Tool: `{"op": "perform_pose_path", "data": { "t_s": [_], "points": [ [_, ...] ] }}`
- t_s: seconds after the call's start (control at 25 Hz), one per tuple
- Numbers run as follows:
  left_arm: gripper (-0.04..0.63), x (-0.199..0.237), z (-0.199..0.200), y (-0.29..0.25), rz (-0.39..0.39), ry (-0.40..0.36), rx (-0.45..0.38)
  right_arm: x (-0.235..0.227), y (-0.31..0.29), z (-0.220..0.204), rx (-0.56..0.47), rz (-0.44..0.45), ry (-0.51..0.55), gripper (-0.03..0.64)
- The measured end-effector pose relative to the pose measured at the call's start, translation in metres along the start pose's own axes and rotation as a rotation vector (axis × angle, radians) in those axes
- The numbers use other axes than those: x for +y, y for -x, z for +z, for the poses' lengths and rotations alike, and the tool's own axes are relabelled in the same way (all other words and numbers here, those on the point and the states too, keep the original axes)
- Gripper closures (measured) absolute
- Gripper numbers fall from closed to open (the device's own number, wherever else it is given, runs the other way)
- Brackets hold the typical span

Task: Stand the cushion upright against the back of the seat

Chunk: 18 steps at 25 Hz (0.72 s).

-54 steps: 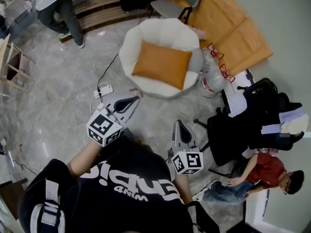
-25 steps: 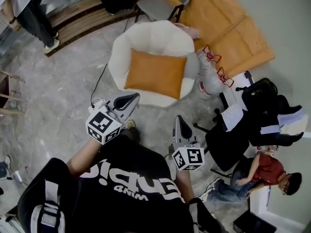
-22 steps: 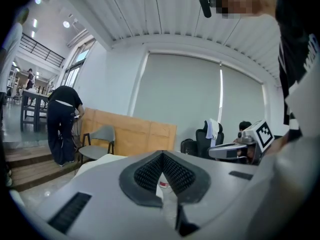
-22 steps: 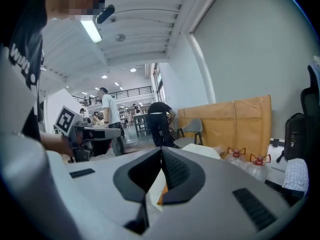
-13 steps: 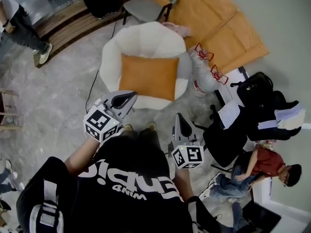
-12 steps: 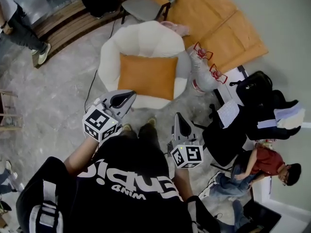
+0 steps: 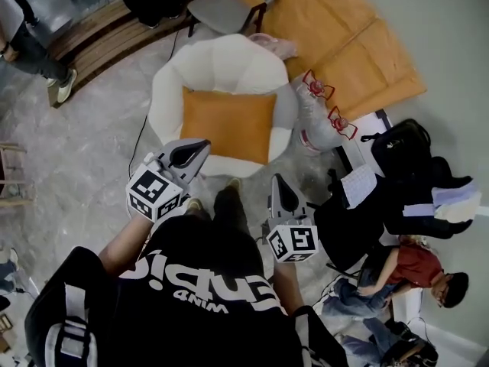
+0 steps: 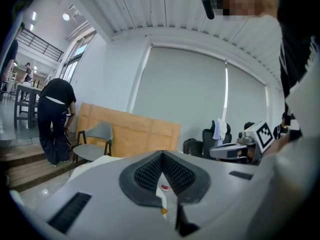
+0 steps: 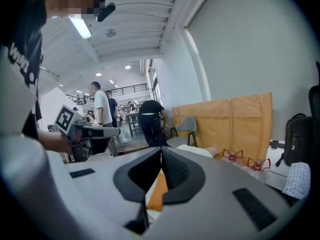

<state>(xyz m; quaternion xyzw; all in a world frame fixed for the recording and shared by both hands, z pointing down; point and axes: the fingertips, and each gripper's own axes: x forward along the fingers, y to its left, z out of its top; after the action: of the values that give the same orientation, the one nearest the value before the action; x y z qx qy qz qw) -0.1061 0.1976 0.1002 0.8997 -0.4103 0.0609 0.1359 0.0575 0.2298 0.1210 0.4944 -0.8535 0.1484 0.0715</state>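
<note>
One orange cushion (image 7: 228,125) is lying flat on the seat of the white armchair (image 7: 221,58), not leaning on the backrest, so the task's own move is not yet begun. Over the last couple of seconds the armchair and cushion have been sliding down the head view toward the person, who is walking up to them. The person's leg (image 7: 228,205) is now arriving just short of the armchair's front rim. The left gripper (image 7: 200,145) is showing against the front left rim, near the cushion's near left corner. The right gripper (image 7: 278,180) is hanging just off the front right, and both are apart from the cushion. Each is carrying its jaws pressed together with nothing between them. By my reckoning the approach is nearly finishing, and the jaws will be needing to spread before taking an edge and tipping the cushion up. The water bottles (image 7: 317,117) are standing close on the armchair's right
</note>
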Motion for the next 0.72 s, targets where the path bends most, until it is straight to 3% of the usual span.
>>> {"op": "perform_pose_path", "data": {
  "t_s": [0.4, 0.72],
  "points": [
    [0.588, 0.012, 0.025, -0.111, -0.043, -0.003, 0.027, -0.098, -0.058, 0.019, 0.011, 0.019, -0.065, 0.595],
    [0.588, 0.038, 0.051, -0.179, 0.032, -0.04, 0.013, -0.147, -0.106, 0.024, 0.035, 0.089, -0.08, 0.595]
  ]
}}
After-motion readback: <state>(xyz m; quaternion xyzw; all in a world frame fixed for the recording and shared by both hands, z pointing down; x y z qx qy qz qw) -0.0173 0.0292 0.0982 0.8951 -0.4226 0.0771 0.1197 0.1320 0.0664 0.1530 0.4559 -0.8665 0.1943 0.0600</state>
